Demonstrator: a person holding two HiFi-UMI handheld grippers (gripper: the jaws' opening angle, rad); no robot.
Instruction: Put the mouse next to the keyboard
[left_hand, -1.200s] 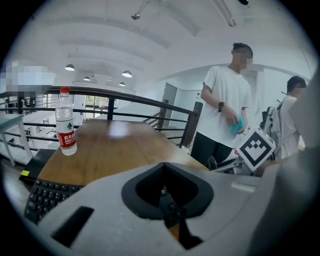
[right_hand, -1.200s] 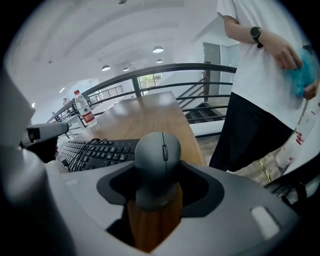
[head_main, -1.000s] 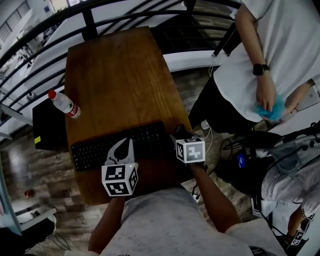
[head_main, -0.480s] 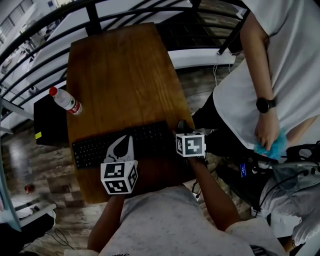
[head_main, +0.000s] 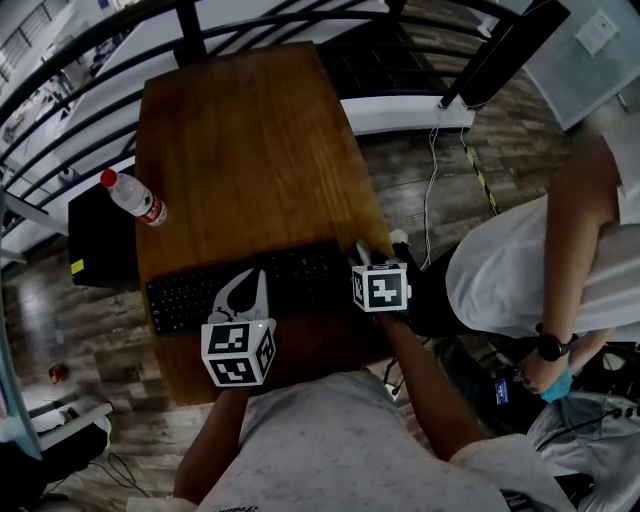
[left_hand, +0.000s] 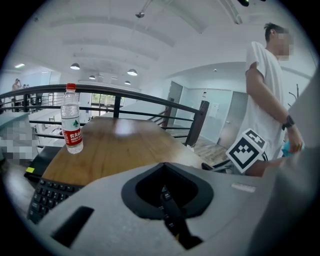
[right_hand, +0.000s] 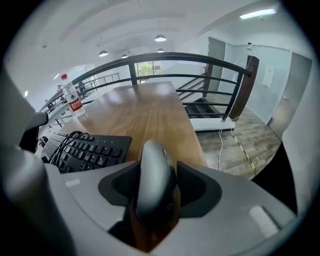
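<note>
A dark grey mouse lies on the wooden table near its right edge, just right of the black keyboard. My right gripper straddles the mouse and its jaws are closing, with dark gaps still showing on both flanks. In the head view the mouse is mostly hidden under that gripper. My left gripper hangs over the middle of the keyboard, jaws together and empty.
A clear water bottle with a red cap stands at the table's left edge, beside a black box. A person in a white shirt stands right of the table. A black railing runs along the far end.
The person on the right has stepped back and lower in the head view. Both grippers have stayed where they were over the keyboard and mouse.
</note>
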